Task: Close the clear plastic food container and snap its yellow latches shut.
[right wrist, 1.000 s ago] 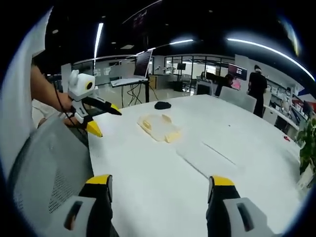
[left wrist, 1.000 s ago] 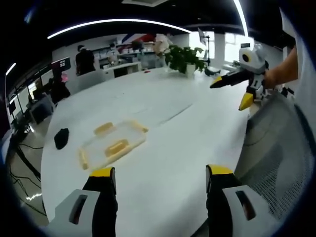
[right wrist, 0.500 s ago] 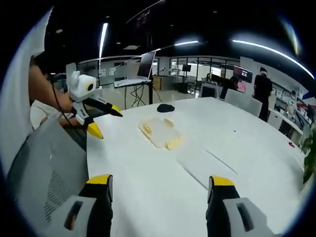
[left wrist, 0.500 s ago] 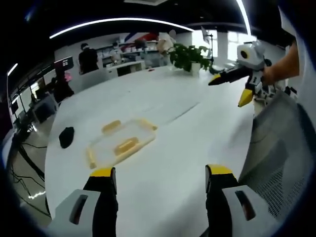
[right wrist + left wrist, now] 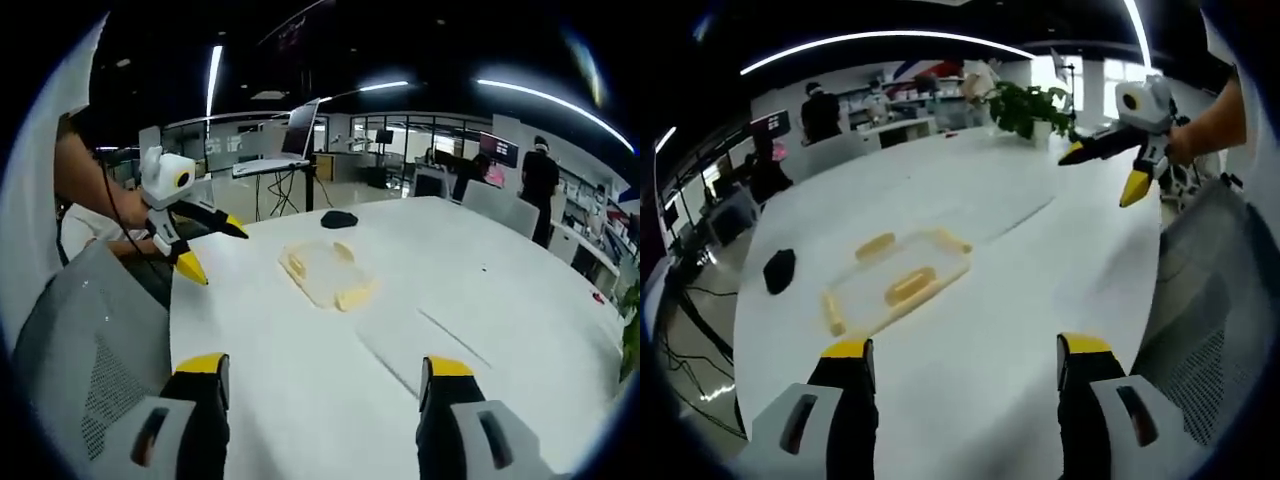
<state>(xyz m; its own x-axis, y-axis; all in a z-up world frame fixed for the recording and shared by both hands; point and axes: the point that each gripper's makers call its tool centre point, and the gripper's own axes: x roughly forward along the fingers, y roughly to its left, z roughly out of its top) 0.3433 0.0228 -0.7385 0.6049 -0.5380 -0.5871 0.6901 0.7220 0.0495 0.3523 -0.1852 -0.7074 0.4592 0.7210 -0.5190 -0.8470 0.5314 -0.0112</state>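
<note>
- Left gripper view, far left: a black object sits near the white table's curved left edge, apart from the container.
- The clear plastic food container lies flat on the table, left of centre, its yellow latches showing on its sides; bare tabletop surrounds it on all sides.
- The left gripper hovers above the near table edge, its 2 jaws spread wide, nothing between them.
- A grey mesh chair back stands at the right.
- Right gripper view: the right gripper has its jaws wide apart, nothing held; the container lies well ahead across open table.
</note>
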